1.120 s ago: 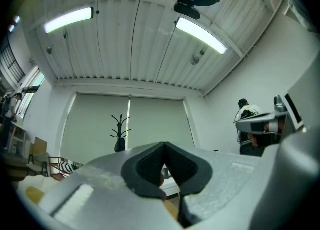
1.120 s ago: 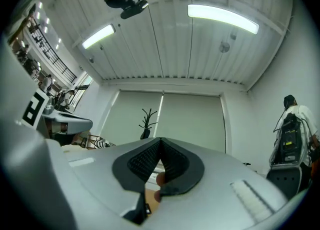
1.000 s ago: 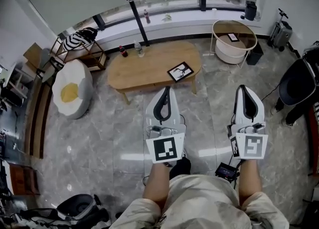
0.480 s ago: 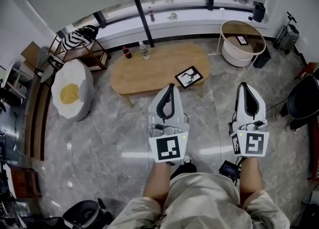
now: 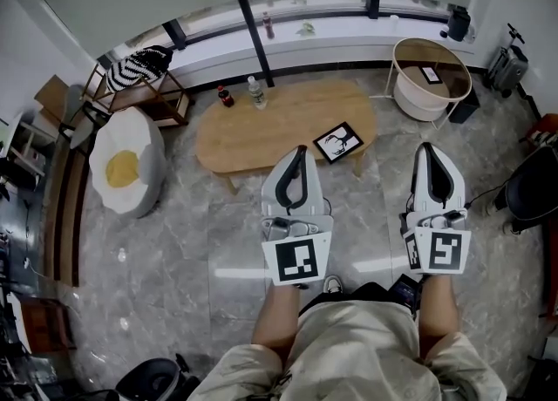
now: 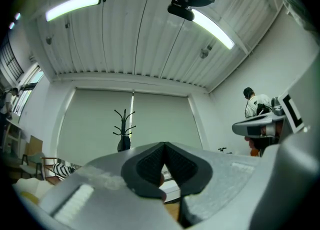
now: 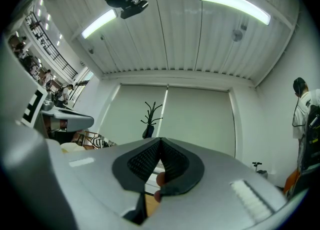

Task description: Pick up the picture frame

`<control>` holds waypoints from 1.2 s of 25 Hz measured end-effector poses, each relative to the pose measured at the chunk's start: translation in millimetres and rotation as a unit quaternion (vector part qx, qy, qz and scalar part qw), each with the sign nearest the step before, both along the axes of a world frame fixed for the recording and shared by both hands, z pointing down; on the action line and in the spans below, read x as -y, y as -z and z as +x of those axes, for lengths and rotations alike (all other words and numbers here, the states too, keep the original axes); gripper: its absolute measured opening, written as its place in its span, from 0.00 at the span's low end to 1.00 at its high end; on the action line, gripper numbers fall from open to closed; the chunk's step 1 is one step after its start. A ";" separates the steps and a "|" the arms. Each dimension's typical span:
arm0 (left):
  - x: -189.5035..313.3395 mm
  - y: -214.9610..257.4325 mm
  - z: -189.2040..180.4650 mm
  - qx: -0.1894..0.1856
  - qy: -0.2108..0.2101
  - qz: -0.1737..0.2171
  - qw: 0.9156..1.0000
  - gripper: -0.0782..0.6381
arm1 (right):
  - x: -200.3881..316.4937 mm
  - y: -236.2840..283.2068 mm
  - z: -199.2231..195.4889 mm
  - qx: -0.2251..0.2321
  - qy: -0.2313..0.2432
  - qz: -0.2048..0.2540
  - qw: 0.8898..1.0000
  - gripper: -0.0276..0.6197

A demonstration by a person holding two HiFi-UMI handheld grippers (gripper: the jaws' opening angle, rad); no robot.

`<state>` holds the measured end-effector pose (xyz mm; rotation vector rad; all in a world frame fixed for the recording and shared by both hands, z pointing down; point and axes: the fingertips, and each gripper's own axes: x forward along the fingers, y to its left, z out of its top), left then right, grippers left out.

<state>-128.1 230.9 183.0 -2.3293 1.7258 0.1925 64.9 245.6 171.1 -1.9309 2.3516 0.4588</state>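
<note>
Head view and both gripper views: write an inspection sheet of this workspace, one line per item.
Surface: oval wooden coffee table on a grey marble floor.
Job's things: picture frame lies flat near the table's right end, not yet picked up.
Clutter: cola bottle and water bottle stand upright at the table's far edge.
Grippers: left gripper and right gripper are both shut and empty; neither touches the frame.
Cables: a thin dark cable seems to run over the floor at the right.
Surroundings: round side table, egg-shaped beanbag, coat stand.
</note>
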 end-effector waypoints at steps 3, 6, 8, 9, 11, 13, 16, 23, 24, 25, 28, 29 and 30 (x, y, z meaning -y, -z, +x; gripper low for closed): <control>11.3 -0.6 1.0 0.003 -0.002 -0.004 1.000 0.12 | 11.9 -0.4 -0.2 0.003 -0.001 -0.003 1.000 0.05; 24.3 1.2 3.8 0.007 -0.001 -0.001 1.000 0.12 | 25.2 -1.2 1.3 0.005 0.000 -0.004 1.000 0.05; 31.3 0.7 7.6 0.011 0.000 -0.003 1.000 0.12 | 33.3 -1.6 5.3 0.007 -0.001 -0.004 1.000 0.05; 35.0 -0.3 9.5 0.014 0.000 -0.004 1.000 0.12 | 38.0 -2.5 7.2 0.008 0.000 -0.003 1.000 0.05; 44.1 -2.5 13.0 0.016 0.003 -0.003 1.000 0.12 | 49.1 -5.1 9.8 0.011 0.003 -0.001 1.000 0.05; 55.6 -4.8 17.4 0.019 0.005 -0.003 1.000 0.12 | 61.8 -7.0 12.6 0.013 0.006 0.001 1.000 0.05; 77.5 -5.9 28.9 0.022 0.006 -0.006 1.000 0.12 | 83.8 -7.6 23.2 0.017 0.009 0.001 1.000 0.05; 141.3 -4.0 79.6 0.022 0.001 -0.012 1.000 0.12 | 144.5 -7.8 67.0 0.019 0.009 -0.007 1.000 0.05; 151.0 -2.7 88.9 0.020 0.000 -0.013 1.000 0.12 | 154.1 -6.5 75.7 0.018 0.009 -0.007 1.000 0.05; 160.7 -1.1 98.4 0.019 -0.001 -0.013 1.000 0.12 | 163.8 -5.2 85.2 0.019 0.009 -0.007 1.000 0.05; 189.4 2.4 127.5 0.019 -0.004 -0.009 1.000 0.12 | 192.4 -2.8 115.9 0.024 0.007 -0.007 1.000 0.05; 198.8 2.8 137.1 0.020 -0.004 -0.009 1.000 0.12 | 201.9 -2.7 125.8 0.026 0.007 -0.008 1.000 0.05; 208.1 3.0 146.6 0.022 -0.004 -0.010 1.000 0.12 | 211.1 -2.9 135.3 0.027 0.008 -0.008 1.000 0.05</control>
